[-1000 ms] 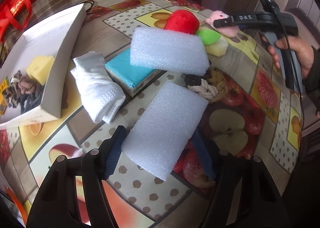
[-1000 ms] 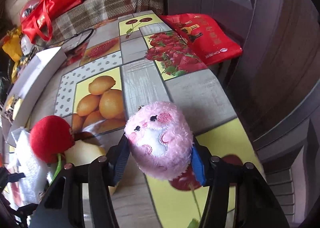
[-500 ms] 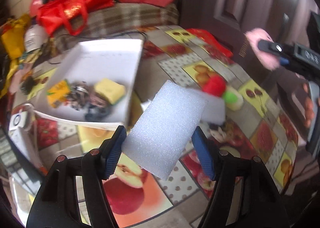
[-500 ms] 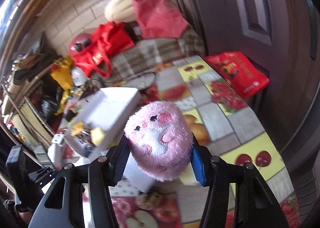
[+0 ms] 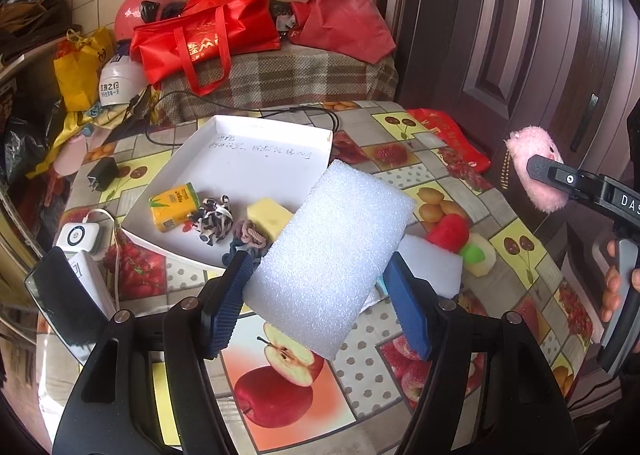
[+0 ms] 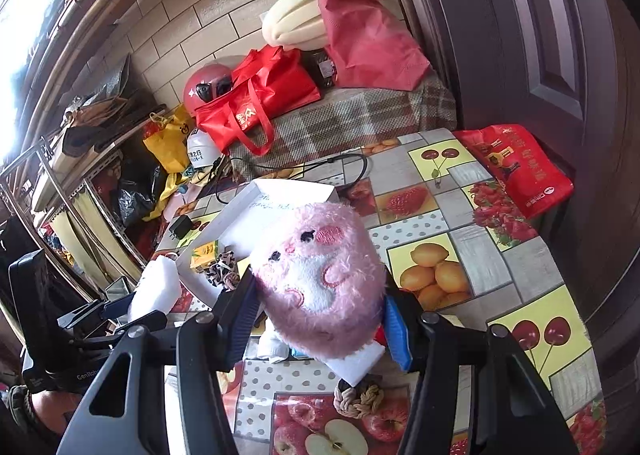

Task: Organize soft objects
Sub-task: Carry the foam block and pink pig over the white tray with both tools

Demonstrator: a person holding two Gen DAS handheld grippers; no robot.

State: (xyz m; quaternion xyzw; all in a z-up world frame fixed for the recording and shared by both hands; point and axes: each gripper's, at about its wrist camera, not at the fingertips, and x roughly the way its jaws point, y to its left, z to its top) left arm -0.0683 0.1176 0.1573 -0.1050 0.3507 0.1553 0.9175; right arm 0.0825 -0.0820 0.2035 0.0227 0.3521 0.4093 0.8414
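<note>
My left gripper point(image 5: 316, 297) is shut on a white foam block point(image 5: 330, 255), held in the air above the table's near part. Beyond it lies the white tray point(image 5: 256, 163) with a yellow tissue pack point(image 5: 174, 207), hair ties point(image 5: 212, 217) and a yellow sponge point(image 5: 268, 217). My right gripper point(image 6: 318, 321) is shut on a pink plush toy point(image 6: 320, 275), also lifted clear of the table; the plush point(image 5: 536, 171) shows at the right of the left wrist view. A second foam block point(image 5: 432, 263), a red ball point(image 5: 448, 231) and a rope knot point(image 6: 358, 399) lie on the table.
The table wears a fruit-print cloth point(image 5: 404, 371). A phone point(image 5: 60, 303) and a white charger point(image 5: 78, 235) sit at its left edge, a black plug point(image 5: 102, 177) and cable behind the tray. Red bags point(image 5: 204, 35) crowd a plaid bench; a dark door point(image 6: 540, 35) stands right.
Both grippers rose off the table with their loads and tilted up. The tray and the back wall came into view, and the plush now hangs over the tray side.
</note>
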